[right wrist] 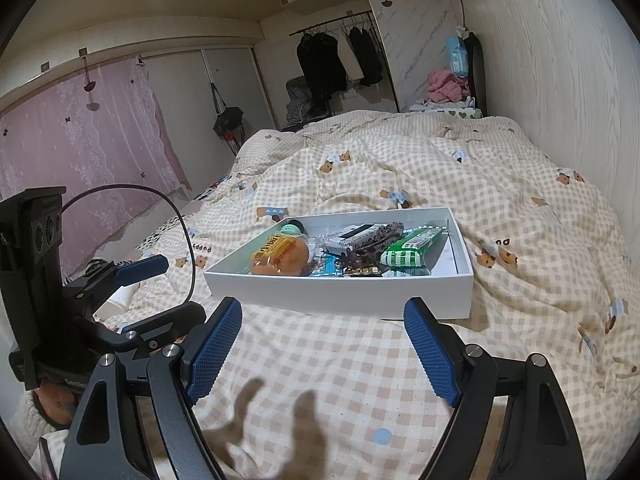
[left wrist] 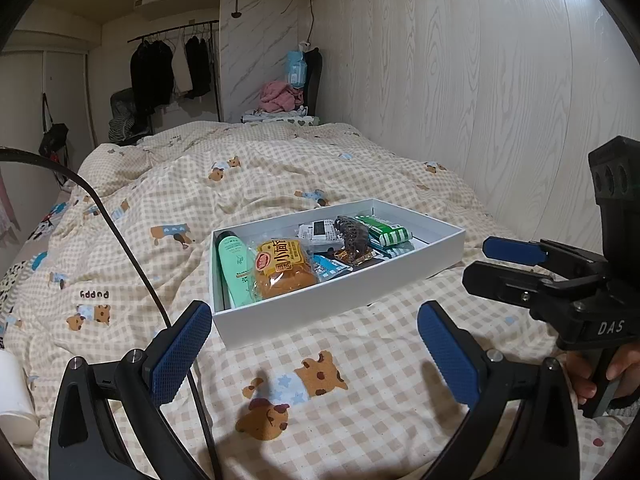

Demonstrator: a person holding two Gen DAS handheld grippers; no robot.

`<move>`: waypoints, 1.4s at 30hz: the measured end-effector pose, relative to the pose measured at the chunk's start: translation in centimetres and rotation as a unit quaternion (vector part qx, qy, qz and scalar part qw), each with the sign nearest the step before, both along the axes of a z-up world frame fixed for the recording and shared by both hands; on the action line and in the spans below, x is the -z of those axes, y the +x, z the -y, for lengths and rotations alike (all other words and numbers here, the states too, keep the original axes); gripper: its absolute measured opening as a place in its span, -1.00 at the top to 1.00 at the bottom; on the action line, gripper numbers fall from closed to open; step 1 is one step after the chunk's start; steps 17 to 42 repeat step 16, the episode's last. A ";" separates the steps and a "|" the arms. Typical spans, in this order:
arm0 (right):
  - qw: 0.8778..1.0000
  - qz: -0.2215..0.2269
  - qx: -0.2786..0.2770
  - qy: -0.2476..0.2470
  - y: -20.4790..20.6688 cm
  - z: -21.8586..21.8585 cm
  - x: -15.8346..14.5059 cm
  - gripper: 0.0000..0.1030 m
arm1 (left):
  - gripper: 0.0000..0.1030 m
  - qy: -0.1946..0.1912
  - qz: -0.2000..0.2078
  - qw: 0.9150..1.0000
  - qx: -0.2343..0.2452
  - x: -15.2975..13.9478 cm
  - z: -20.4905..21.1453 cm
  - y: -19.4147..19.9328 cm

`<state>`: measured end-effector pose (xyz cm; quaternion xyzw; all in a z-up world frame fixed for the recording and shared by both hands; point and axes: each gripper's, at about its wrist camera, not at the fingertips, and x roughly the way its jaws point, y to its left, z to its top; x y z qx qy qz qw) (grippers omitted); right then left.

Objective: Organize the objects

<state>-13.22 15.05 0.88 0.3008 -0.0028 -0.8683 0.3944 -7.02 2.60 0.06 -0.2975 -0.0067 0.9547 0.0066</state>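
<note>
Box [right wrist: 340, 292] sits on the bed straight ahead of both grippers, long side facing the right gripper [right wrist: 322, 354], which looks nearer. Left gripper [left wrist: 314, 354] and right both spread, empty.

I saw a white box [left wrist: 332, 312] on the beige checked quilt [left wrist: 360, 400], holding a mint-green tube [left wrist: 234, 272] and a green-striped packet [left wrist: 390, 232]

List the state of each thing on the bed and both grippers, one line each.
White box: open, no lid, on the quilt.
Green tube: lying flat in the box.
Bread packet: sealed, in the box.
Hair claw: on top of the packets.
Left gripper: open, empty.
Right gripper: open, empty.
</note>
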 end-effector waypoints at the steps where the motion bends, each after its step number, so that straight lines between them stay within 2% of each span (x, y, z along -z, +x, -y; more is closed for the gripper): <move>1: 1.000 0.000 0.000 0.000 0.0 0.0 0.0 -0.64 | -1.00 0.000 0.000 1.000 0.000 0.0 0.0 0.0; 11: 1.000 0.003 0.001 -0.002 0.0 0.0 0.1 -0.64 | -1.00 0.003 0.006 1.000 -0.002 0.3 0.2 -0.2; 16: 1.000 0.015 0.002 -0.008 -0.1 -0.2 0.0 -0.64 | -1.00 0.017 0.009 1.000 0.006 0.0 0.6 -0.2; 42: 1.000 0.015 0.002 -0.008 -0.1 -0.2 0.0 -0.64 | -1.00 0.017 0.009 1.000 0.006 0.0 0.6 -0.2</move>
